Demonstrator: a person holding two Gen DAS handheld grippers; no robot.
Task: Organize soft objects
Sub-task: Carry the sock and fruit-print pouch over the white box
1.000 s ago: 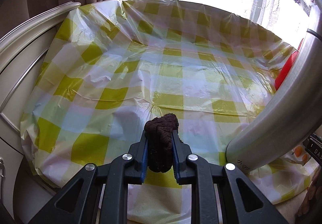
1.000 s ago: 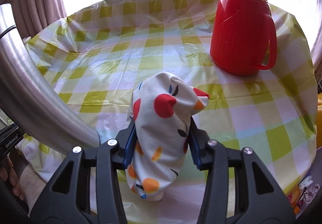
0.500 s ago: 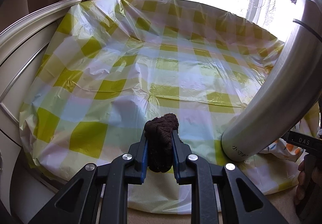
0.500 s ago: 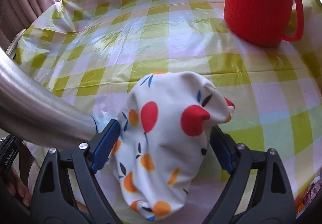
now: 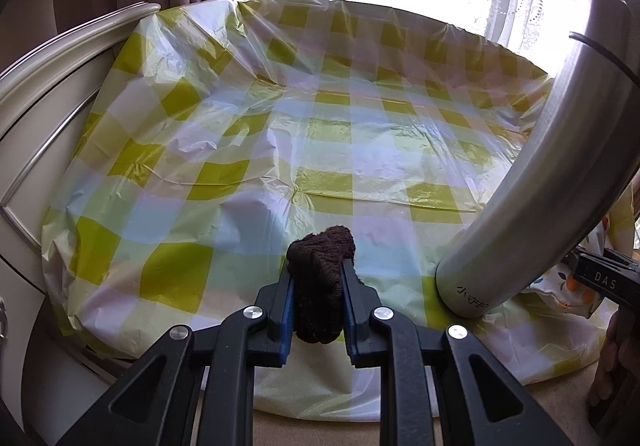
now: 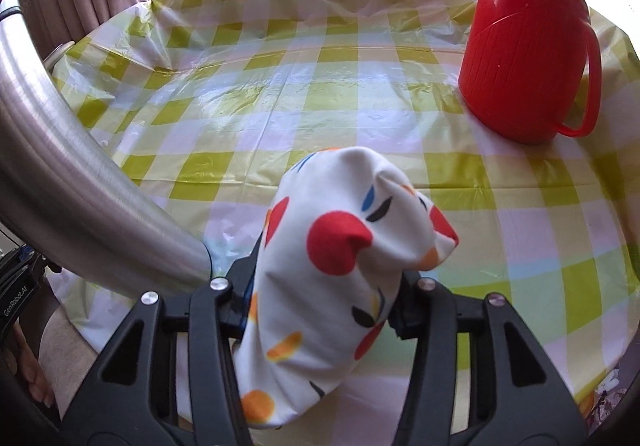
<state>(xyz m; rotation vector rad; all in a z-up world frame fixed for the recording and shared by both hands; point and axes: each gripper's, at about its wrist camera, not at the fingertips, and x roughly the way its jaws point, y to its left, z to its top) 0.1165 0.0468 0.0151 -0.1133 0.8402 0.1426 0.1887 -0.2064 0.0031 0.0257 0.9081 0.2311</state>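
Note:
My left gripper [image 5: 318, 278] is shut on a dark brown knitted cloth [image 5: 322, 282], held above the near edge of the table with the yellow-checked plastic cover [image 5: 320, 133]. My right gripper [image 6: 326, 278] is shut on a white cloth with red, orange and blue spots [image 6: 340, 270], held over the near part of the same table [image 6: 320, 85]. The cloth hides the right fingertips. A bit of the spotted cloth and the right gripper body show at the right edge of the left wrist view [image 5: 568, 286].
A tall steel flask [image 5: 532, 205] stands on the near table edge between the two grippers; it also shows in the right wrist view [image 6: 80, 181]. A red jug with a handle [image 6: 524, 41] stands at the far right. A cream headboard [image 5: 48, 93] borders the table's left side.
The right gripper pulled back and tilted up after dipping toward the table; the jug sits farther off again. The left gripper drew back slightly. Both cloths stay gripped.

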